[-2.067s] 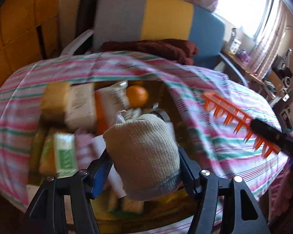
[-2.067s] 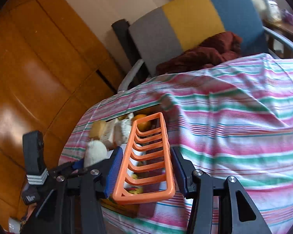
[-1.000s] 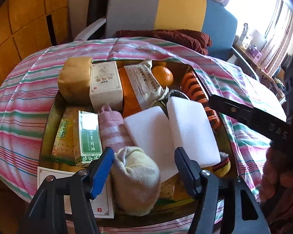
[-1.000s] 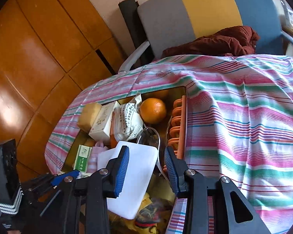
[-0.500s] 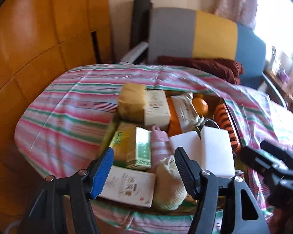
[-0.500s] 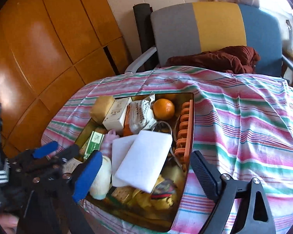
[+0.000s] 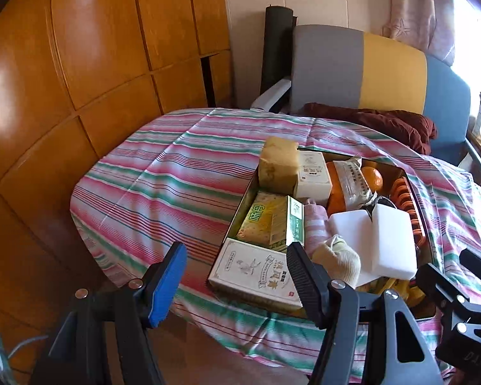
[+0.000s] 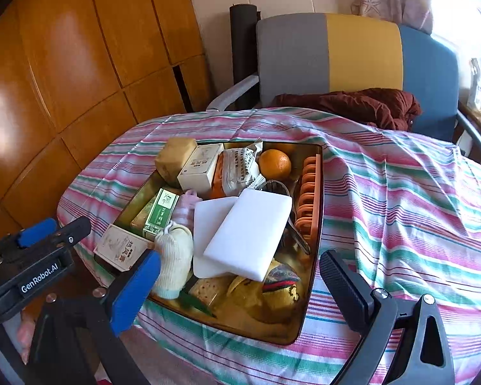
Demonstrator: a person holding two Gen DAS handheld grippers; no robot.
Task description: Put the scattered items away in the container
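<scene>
Both of my grippers hang above the near edge of the bench, left gripper (image 7: 237, 276) and right gripper (image 8: 240, 279), each with its fingers spread wide and holding nothing. Every item I can find already lies in the container (image 8: 314, 224), a shallow amber tray on the striped cloth (image 8: 400, 211); I see nothing loose on the cloth in either view, so I judge the tidying essentially complete. From the right wrist view the tray's long axis runs from about 6 o'clock up toward 12, tilted slightly left at the near end. Contents noted: two white pads (image 8: 250, 224) stacked at centre, the cream sock (image 8: 173, 256) at 7 o'clock pointing its closed toe end toward me, the orange rack (image 8: 308, 192) on edge along the 3 o'clock wall with its length parallel to that wall, an orange (image 8: 274, 163) at 12, and the flat printed box (image 8: 120, 250) at 8 o'clock. That box overhangs the rim and is the one defect. To finish well, I would check the far cloth once, then nudge the box inward along the tray's length with one finger tip, low and slow, so as not to disturb the leaning pads or tip the sock out.
</scene>
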